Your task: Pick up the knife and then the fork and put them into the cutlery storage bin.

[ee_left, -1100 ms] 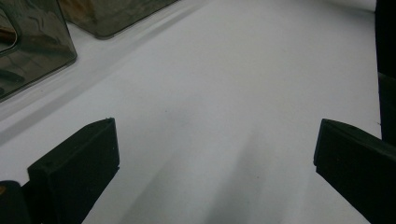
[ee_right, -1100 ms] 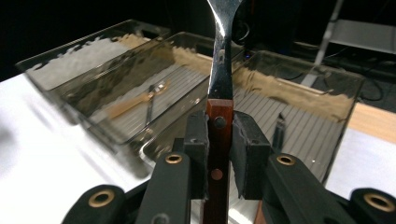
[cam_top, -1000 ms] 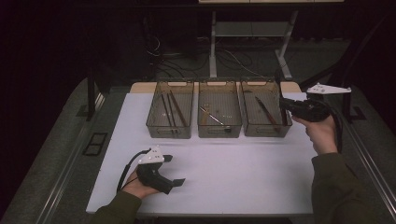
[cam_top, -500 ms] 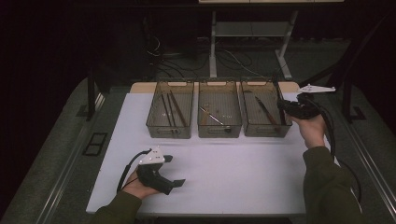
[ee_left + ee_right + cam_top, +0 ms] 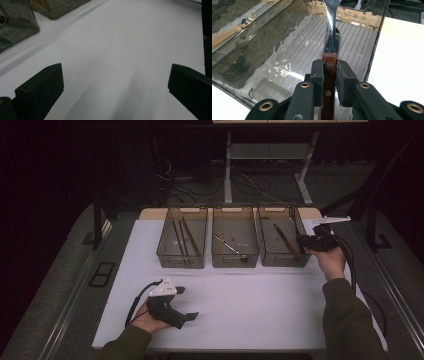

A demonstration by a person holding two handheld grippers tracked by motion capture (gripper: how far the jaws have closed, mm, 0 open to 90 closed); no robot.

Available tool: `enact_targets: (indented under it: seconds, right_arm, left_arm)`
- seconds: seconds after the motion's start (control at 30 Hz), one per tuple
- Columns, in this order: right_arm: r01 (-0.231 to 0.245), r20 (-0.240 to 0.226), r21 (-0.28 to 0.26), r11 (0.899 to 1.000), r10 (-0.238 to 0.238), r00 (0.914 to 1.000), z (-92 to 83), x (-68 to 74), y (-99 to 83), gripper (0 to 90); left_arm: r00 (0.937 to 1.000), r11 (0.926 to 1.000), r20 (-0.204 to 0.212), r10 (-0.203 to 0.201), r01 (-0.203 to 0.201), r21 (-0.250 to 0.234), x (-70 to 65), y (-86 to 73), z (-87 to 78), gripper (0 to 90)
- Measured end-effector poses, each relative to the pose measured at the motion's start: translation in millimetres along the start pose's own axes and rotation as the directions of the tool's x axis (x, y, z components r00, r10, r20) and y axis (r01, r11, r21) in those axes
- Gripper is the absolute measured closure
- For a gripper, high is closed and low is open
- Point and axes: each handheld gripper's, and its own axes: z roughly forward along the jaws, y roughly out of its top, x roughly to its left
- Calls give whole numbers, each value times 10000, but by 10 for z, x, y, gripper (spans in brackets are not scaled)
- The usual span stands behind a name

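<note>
One claw, the right claw (image 5: 329, 75), clamps a wooden-handled utensil (image 5: 329, 85).

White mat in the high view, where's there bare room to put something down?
The white mat is bare between the left gripper and the sleeve, in front of the three bins. It is crowded along the far edge, where the bins stand side by side and the right gripper holds a wooden-handled utensil over the right bin.

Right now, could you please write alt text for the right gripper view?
The right gripper has its two black jaws shut on the wooden handle of a utensil, whose metal end points into a clear ribbed bin on a white table.
</note>
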Motion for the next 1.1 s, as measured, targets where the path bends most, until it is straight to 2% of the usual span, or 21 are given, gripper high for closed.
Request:
enact_targets:
  seconds: [0.17,0.4,0.67,0.87,0.93,1.03,1.1]
  right_arm:
    - [-35,-6,256,9997,35,10000,39,7,-7,754]
    - [-115,-94,208,9997,117,9999,42,19,1,651]
    - [-157,-56,49,9999,157,9999,5,25,4,458]
    - [-297,-514,-288,9991,282,9983,-91,73,24,364]
    - [-191,-665,-230,9996,175,9976,-118,103,29,334]
    - [193,-600,-134,9997,-201,9980,-150,175,33,280]
    - [290,-647,-174,9994,-300,9975,-170,220,22,251]
  left_arm:
    - [10000,10000,-6,-3,3,-8,-3,0,0,0]
    - [10000,10000,8,-1,1,-27,-5,2,2,0]
    - [10000,10000,2,-35,35,-37,-4,2,0,0]
    - [10000,10000,1,-79,79,-57,-8,8,1,0]
    - [10000,10000,-1,-72,72,-65,-6,11,0,0]
    - [9999,9999,-36,-98,98,-86,-3,9,1,0]
    - [10000,9999,-37,-82,81,-63,-2,9,-3,0]
